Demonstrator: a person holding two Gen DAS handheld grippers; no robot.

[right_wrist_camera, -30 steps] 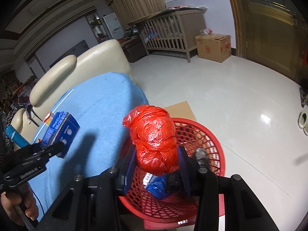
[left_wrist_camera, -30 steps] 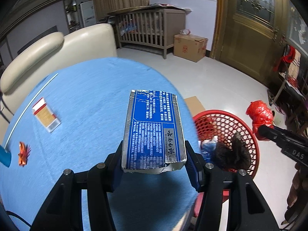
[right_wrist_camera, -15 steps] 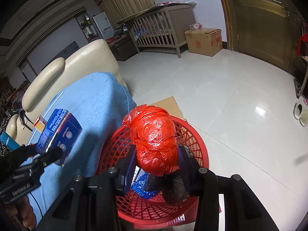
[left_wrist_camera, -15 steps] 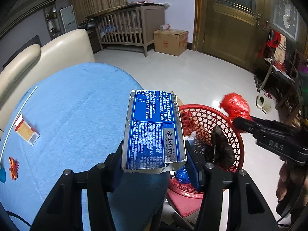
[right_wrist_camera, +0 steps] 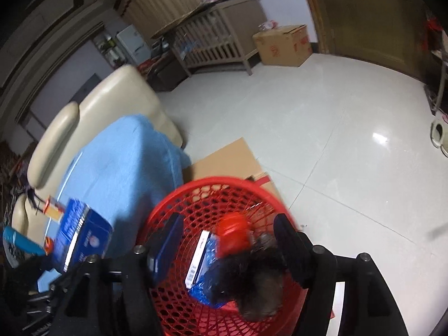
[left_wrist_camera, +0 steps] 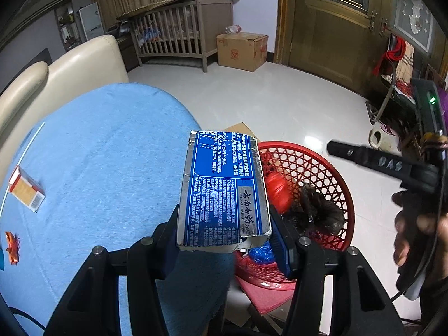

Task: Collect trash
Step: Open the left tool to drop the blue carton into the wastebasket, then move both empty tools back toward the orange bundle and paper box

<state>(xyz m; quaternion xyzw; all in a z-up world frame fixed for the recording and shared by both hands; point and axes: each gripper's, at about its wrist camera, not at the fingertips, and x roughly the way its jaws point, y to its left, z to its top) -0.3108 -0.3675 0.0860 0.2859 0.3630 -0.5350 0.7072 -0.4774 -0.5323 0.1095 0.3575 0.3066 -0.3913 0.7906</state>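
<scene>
My left gripper (left_wrist_camera: 224,240) is shut on a blue and silver carton (left_wrist_camera: 222,190), held over the edge of the blue table (left_wrist_camera: 98,168) beside the red mesh basket (left_wrist_camera: 322,165). My right gripper (right_wrist_camera: 226,240) is open and empty above the basket (right_wrist_camera: 179,302). The red plastic bag (right_wrist_camera: 233,233) lies inside the basket, blurred, among a dark clump (right_wrist_camera: 252,285) and a blue packet (right_wrist_camera: 207,252). The bag also shows in the left wrist view (left_wrist_camera: 277,193). The carton shows at the left of the right wrist view (right_wrist_camera: 81,238).
On the table lie a small orange and white box (left_wrist_camera: 26,193) and a red wrapper (left_wrist_camera: 12,246). Flat cardboard (right_wrist_camera: 224,159) lies on the floor behind the basket. A cream sofa (left_wrist_camera: 56,81), a wooden crib (left_wrist_camera: 173,33) and a cardboard box (left_wrist_camera: 242,51) stand beyond.
My right gripper has opened and let go of the red bag, which has dropped into the basket. My left gripper has moved the carton right, toward the basket.
</scene>
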